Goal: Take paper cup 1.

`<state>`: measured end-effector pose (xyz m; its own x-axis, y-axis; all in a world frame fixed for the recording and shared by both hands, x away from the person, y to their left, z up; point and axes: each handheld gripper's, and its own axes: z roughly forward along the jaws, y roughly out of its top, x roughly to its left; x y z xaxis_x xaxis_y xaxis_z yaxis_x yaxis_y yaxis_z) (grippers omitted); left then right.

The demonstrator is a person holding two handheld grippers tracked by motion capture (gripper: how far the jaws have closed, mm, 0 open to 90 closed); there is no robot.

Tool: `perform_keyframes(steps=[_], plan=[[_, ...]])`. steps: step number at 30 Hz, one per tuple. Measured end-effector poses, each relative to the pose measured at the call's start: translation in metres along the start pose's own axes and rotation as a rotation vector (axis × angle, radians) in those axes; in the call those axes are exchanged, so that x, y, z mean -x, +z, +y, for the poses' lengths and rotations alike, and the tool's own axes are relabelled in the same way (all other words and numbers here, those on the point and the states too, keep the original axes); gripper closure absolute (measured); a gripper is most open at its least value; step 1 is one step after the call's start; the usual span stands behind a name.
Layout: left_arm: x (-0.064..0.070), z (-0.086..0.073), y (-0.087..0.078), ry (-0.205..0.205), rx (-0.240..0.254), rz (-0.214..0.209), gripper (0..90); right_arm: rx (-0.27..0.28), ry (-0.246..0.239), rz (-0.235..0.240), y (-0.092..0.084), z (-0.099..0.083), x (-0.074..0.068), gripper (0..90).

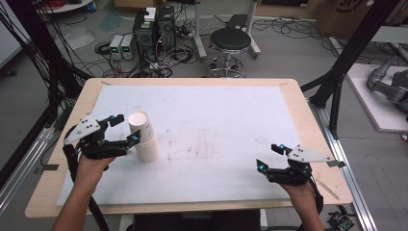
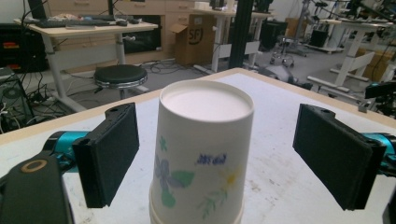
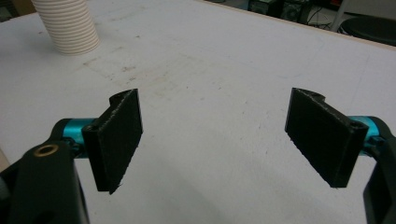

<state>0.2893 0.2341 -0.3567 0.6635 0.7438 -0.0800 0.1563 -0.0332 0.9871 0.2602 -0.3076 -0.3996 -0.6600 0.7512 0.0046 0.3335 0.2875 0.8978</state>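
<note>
Left gripper view puts the left gripper (image 2: 217, 156) with its two black pads spread wide on either side of the stack of paper cups (image 2: 201, 154), neither pad touching the cup wall. The stack stands upside down, its closed base on top and its rims on the white mat (image 2: 280, 182), so its long axis runs straight up from the table. From the high view, the stack sits on the left part of the mat, just beside the person's left hand (image 1: 91, 166). The right gripper (image 1: 273, 157) hovers well apart over the right side of the mat, jaws also spread and empty. As I judge it, the work is at the approach stage: the cups are bracketed, but the squeeze and any lift or separating remain.
</note>
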Motion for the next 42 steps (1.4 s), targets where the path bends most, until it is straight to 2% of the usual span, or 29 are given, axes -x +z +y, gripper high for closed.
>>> perform_keyframes(steps=[5, 12, 19, 20, 30, 38, 42], plan=[[-0.003, 0.005, 0.015, -0.007, -0.03, 0.002, 14.4, 0.002, 0.007, -0.004, -0.002, -0.001, 0.001, 19.3], [-0.005, 0.005, 0.026, -0.006, -0.067, 0.008, 15.2, 0.001, -0.004, -0.007, -0.003, -0.001, 0.0, 19.3], [-0.007, 0.003, 0.031, -0.003, -0.093, -0.019, 29.8, 0.001, 0.002, -0.009, -0.003, -0.001, 0.0, 19.3], [-0.008, 0.003, 0.031, 0.005, -0.091, -0.024, 32.6, 0.0, 0.004, -0.008, -0.003, -0.001, 0.001, 19.3], [-0.009, 0.008, 0.028, 0.01, -0.072, -0.035, 33.5, 0.001, 0.0, -0.008, -0.003, -0.001, 0.0, 19.3], [-0.009, 0.03, 0.021, 0.009, -0.032, -0.038, 33.9, -0.002, -0.001, -0.007, -0.002, -0.001, 0.0, 19.3], [-0.008, 0.047, 0.018, 0.011, 0.014, -0.06, 34.0, -0.004, 0.003, -0.006, -0.002, -0.001, -0.001, 19.3]])
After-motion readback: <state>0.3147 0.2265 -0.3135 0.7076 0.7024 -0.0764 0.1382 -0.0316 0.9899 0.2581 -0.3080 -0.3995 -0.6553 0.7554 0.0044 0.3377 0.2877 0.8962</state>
